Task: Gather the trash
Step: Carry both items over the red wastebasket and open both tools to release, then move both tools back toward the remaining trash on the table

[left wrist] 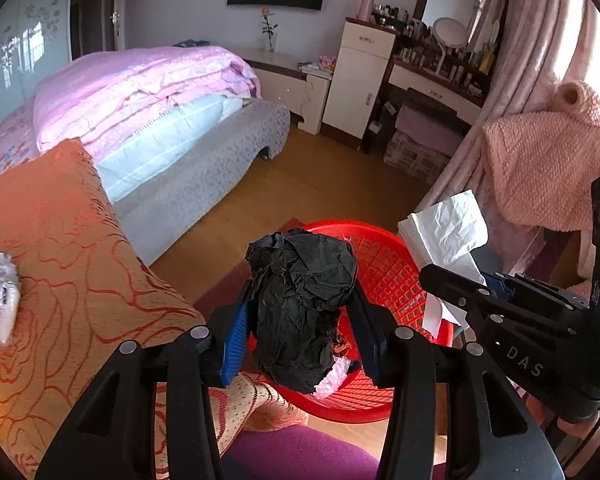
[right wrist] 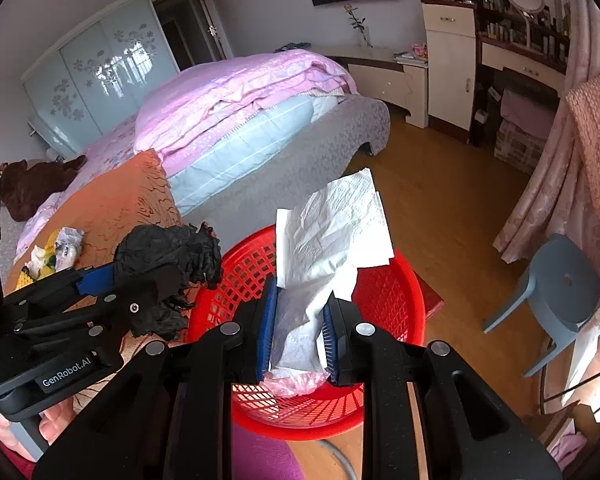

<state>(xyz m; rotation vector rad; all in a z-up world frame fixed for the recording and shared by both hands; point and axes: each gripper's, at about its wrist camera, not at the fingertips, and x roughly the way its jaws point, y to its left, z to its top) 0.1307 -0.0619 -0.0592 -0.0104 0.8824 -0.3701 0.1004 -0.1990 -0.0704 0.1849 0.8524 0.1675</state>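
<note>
Left wrist view: left gripper [left wrist: 300, 308] is closed on a crumpled black wad [left wrist: 300, 304], blue pads pressing both its sides, over the near rim of the red mesh basket [left wrist: 384, 276]. Some pale scrap lies on the basket floor under the wad. This view alone shows the pink knitted garment [left wrist: 552, 164] with its hood hanging at right.

Right wrist view: right gripper [right wrist: 300, 332] is clamped on a white tissue [right wrist: 332, 232], which sticks up above the pads, directly over the basket [right wrist: 392, 300]. Pink plastic shows in the basket below it. The left gripper [right wrist: 140, 280] with the black wad [right wrist: 168, 256] sits just left of the basket rim.

Only the right view shows the grey-blue plastic chair [right wrist: 556, 296] on the floor and the dark brown heap [right wrist: 36, 188] on the bed. More wrappers [right wrist: 66, 248] lie on the orange cushion [right wrist: 112, 204]; both views show them.
</note>
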